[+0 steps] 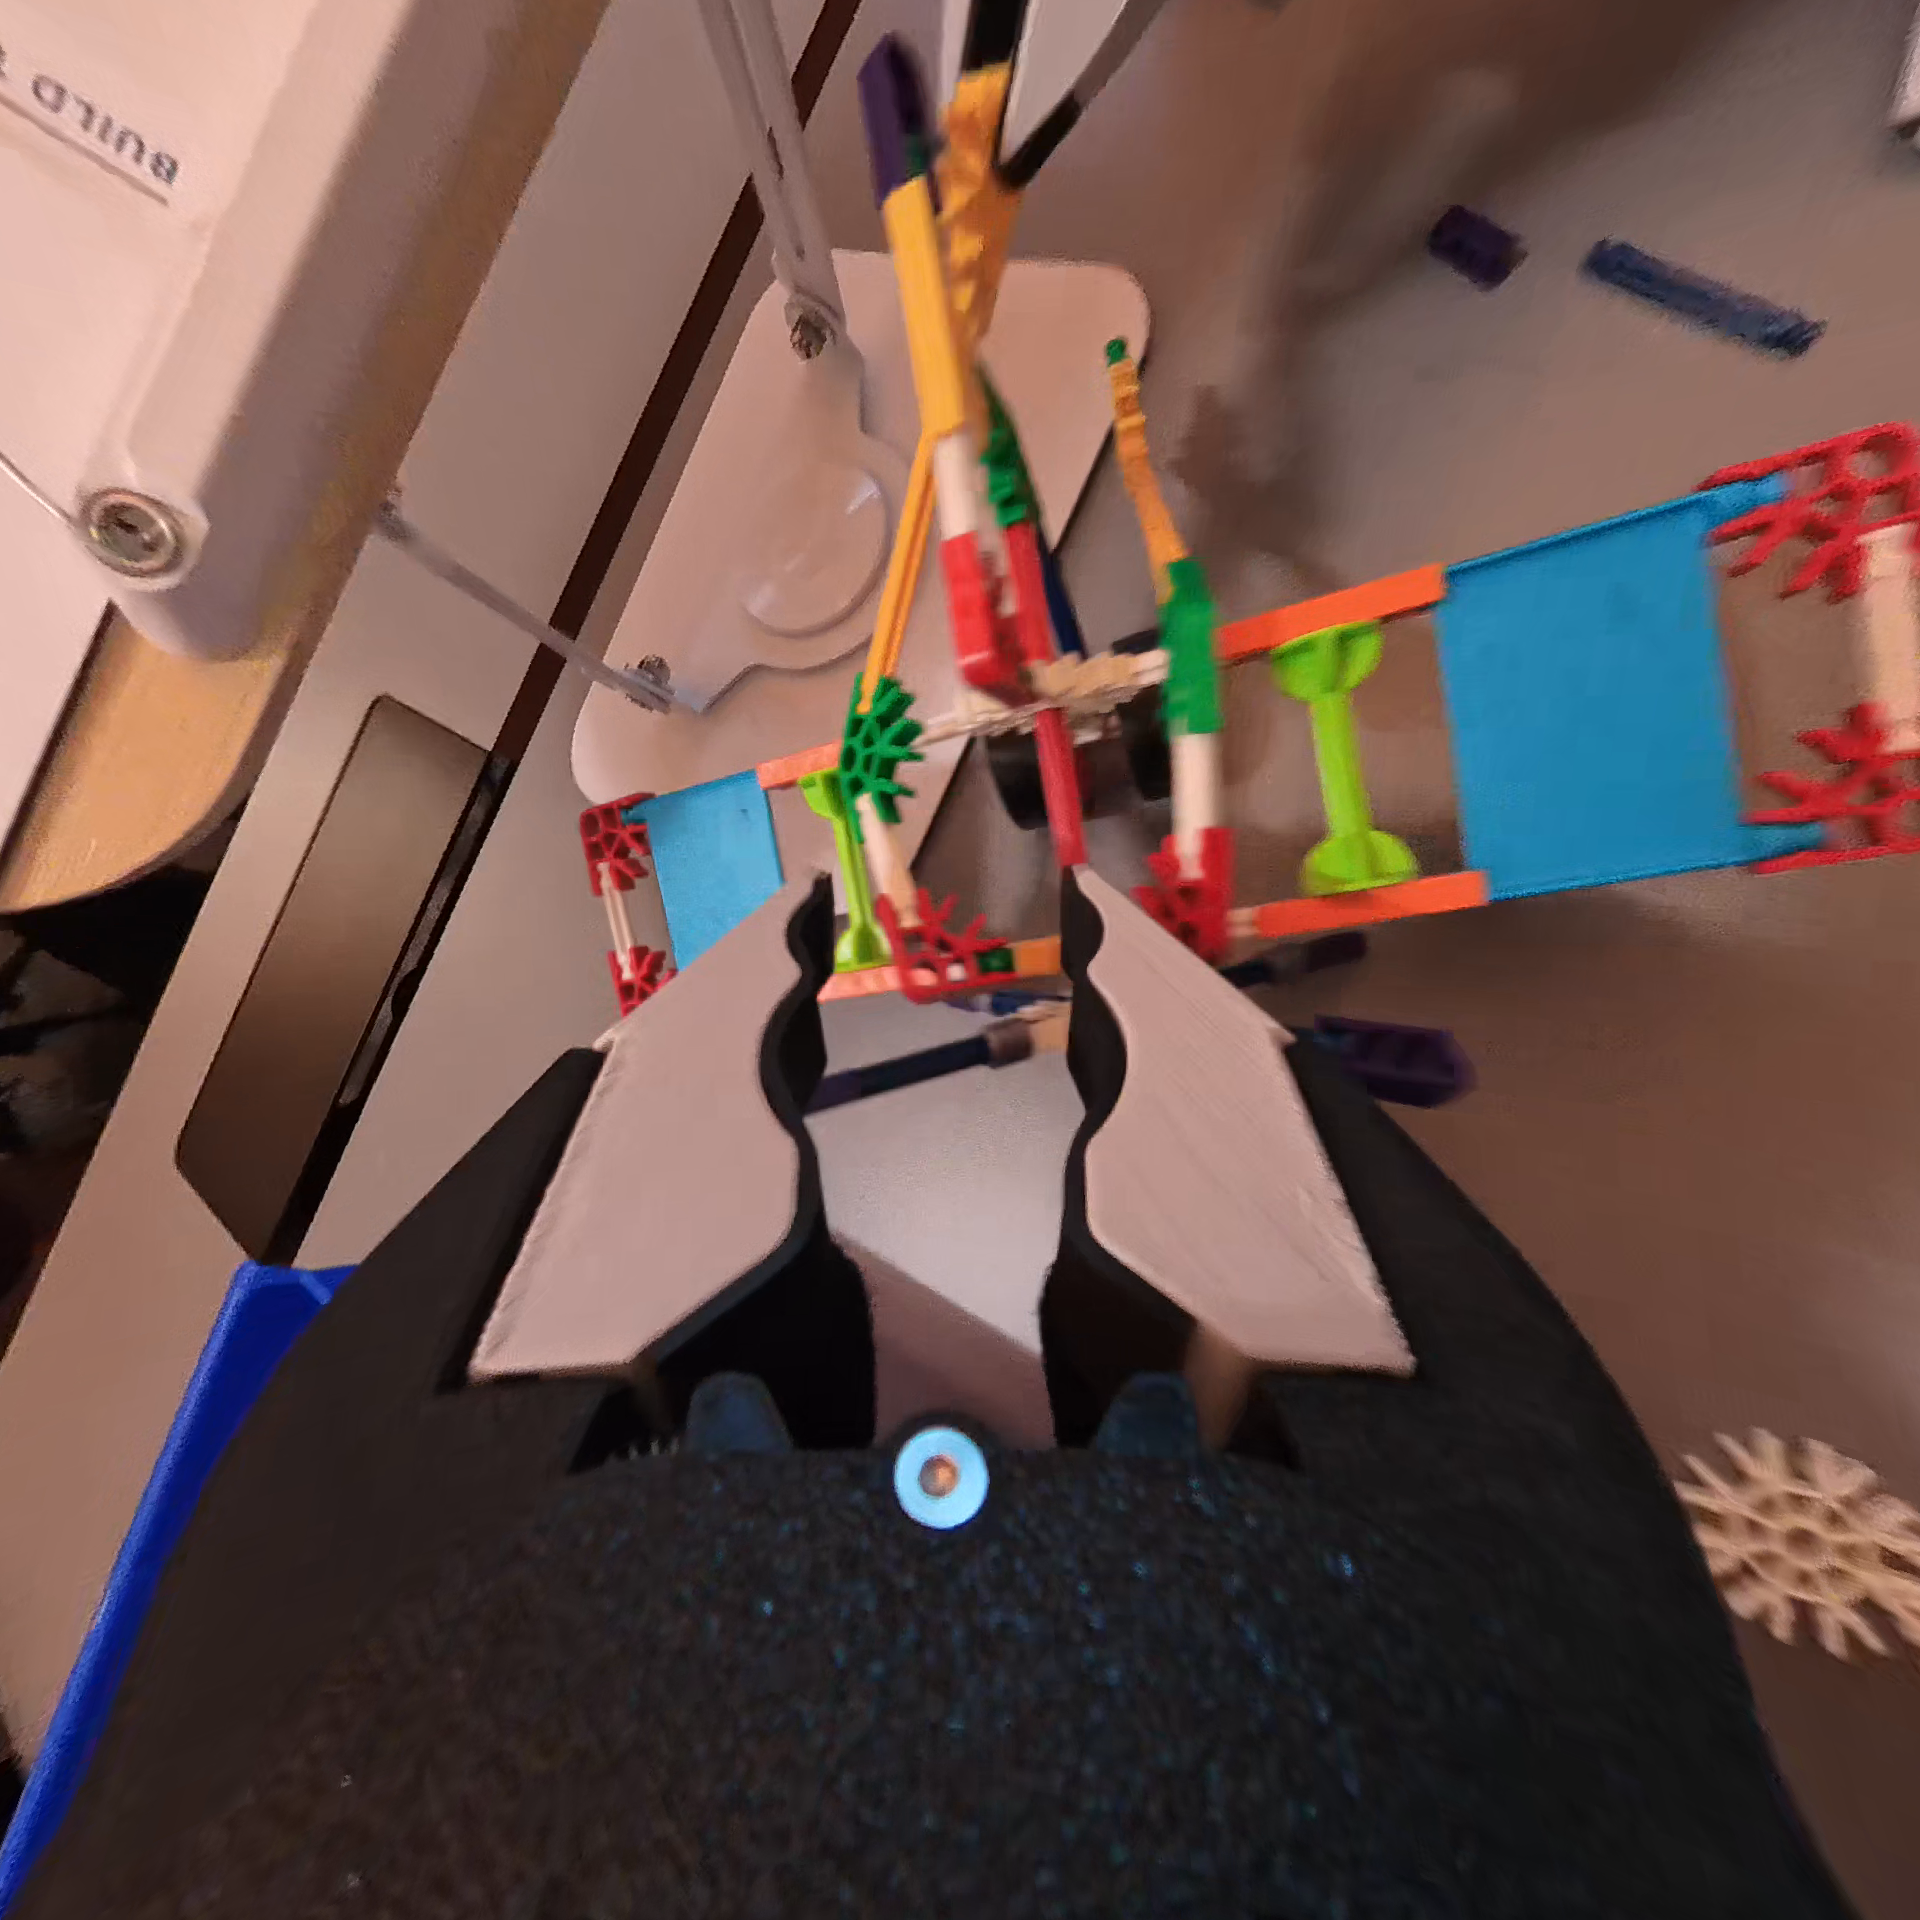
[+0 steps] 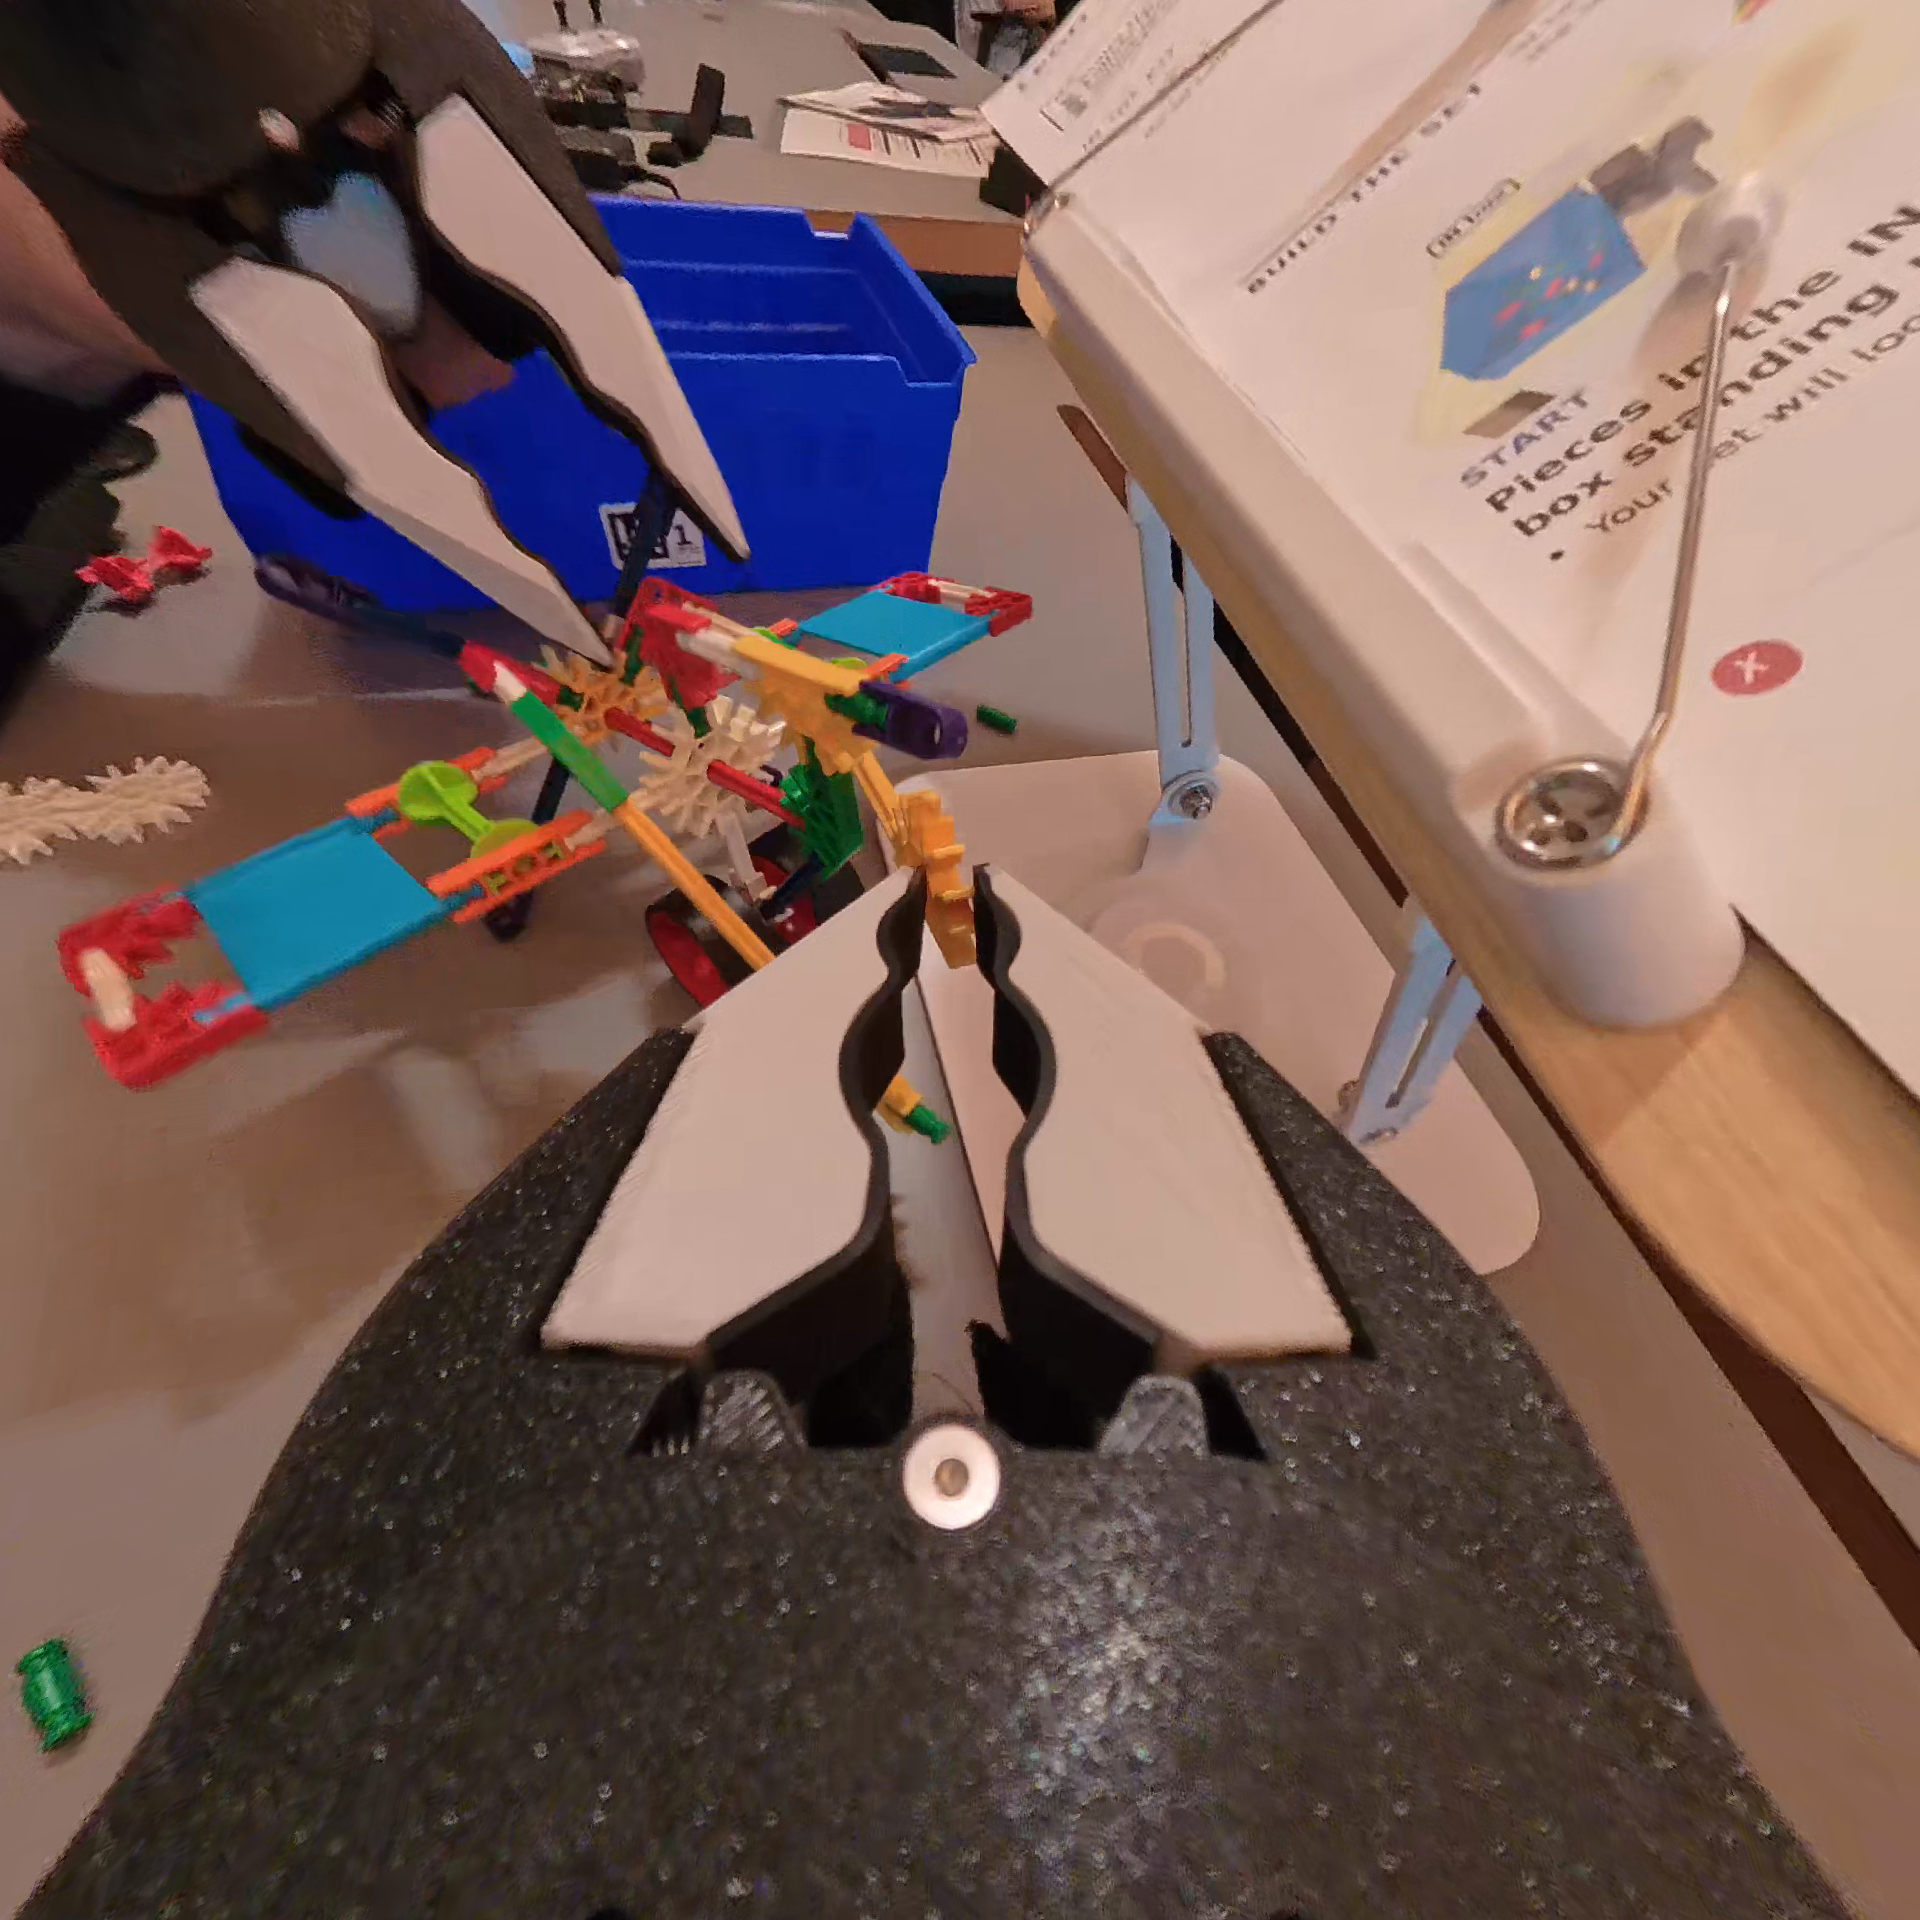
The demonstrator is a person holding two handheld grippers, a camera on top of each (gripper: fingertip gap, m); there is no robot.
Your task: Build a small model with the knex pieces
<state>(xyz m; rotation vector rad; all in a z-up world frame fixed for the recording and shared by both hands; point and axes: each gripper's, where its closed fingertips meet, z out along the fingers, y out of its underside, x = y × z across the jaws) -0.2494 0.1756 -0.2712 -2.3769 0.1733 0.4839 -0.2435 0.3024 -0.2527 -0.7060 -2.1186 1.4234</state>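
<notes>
Left gripper jaws apart, tips at the red connector and red rod on the near edge of a rod-and-connector toy model; whether the tips touch it, cannot tell. Right gripper jaws nearly together, pinching a yellow connector at the model's tail end, over the white base plate of a document stand. Model stands on the tabletop, blue panels out to both sides, black-and-red wheels below. Blue bin behind the model toward the far edge. Loose parts around: white snowflake connector beside the left gripper, green piece near the tabletop's near edge, purple piece and blue rod beyond the model, red piece left of the bin.
</notes>
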